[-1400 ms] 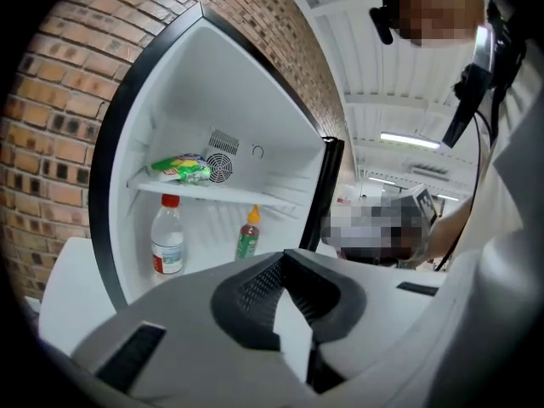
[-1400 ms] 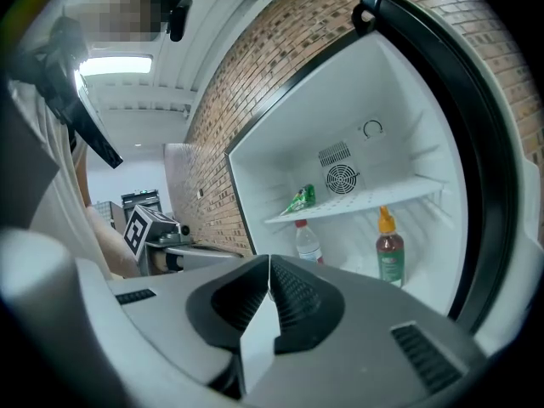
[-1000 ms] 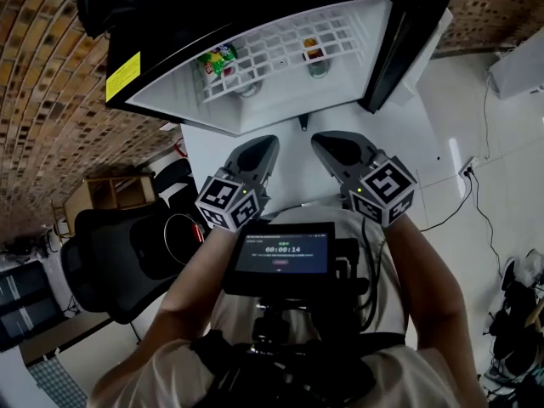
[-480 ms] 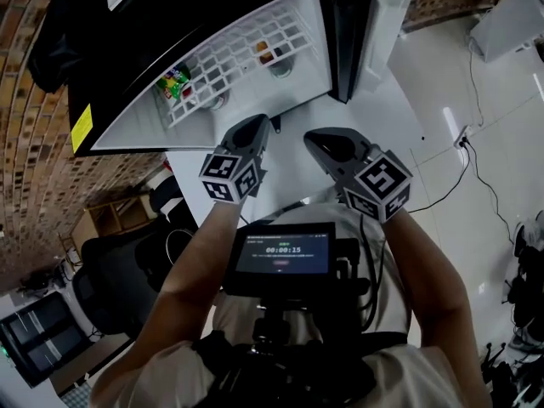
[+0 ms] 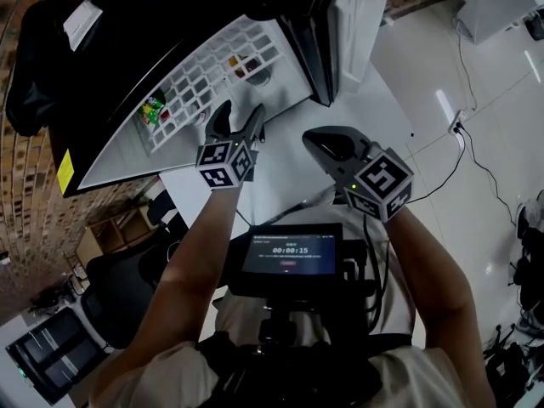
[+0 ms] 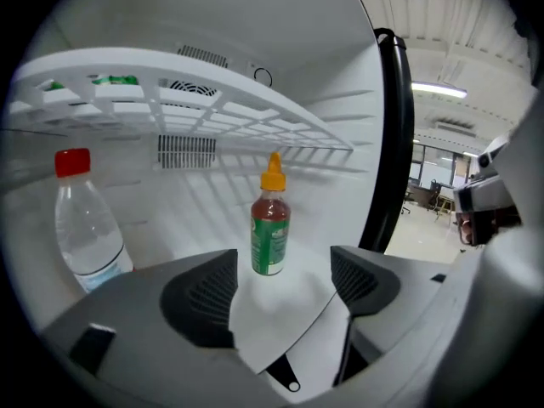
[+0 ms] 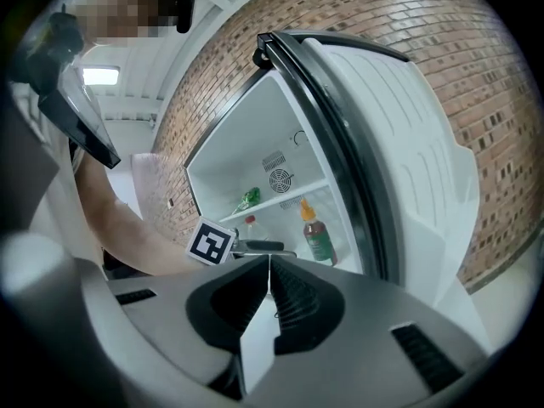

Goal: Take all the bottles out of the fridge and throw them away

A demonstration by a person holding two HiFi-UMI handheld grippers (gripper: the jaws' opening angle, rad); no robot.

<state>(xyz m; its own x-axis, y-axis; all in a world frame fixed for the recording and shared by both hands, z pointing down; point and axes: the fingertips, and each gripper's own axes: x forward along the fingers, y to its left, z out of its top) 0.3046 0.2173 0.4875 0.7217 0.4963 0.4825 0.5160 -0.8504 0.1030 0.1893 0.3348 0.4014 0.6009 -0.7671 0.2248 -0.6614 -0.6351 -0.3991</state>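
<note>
Two bottles stand ahead of the left gripper (image 6: 282,289), whose empty jaws have just been opening wide: a sauce bottle (image 6: 270,228) centred and a water bottle (image 6: 85,232) to the left. The right gripper (image 7: 269,300) is closed and empty. Its view, unlike the left's, shows the left marker cube (image 7: 210,243).

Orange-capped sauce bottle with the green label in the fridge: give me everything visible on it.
Small sauce bottle, apparently clear plastic: orange nozzle cap, reddish-brown contents, green wraparound label. It stands upright on the white fridge surface below the white grid shelf, with nothing else touching it. The left gripper, jaws just opened, frames it without contact.

The left gripper's (image 6: 283,272) jaw hides the water bottle's (image 6: 85,228) base; the green thing (image 6: 115,81) on the shelf (image 6: 221,100) is too small to identify.
</note>
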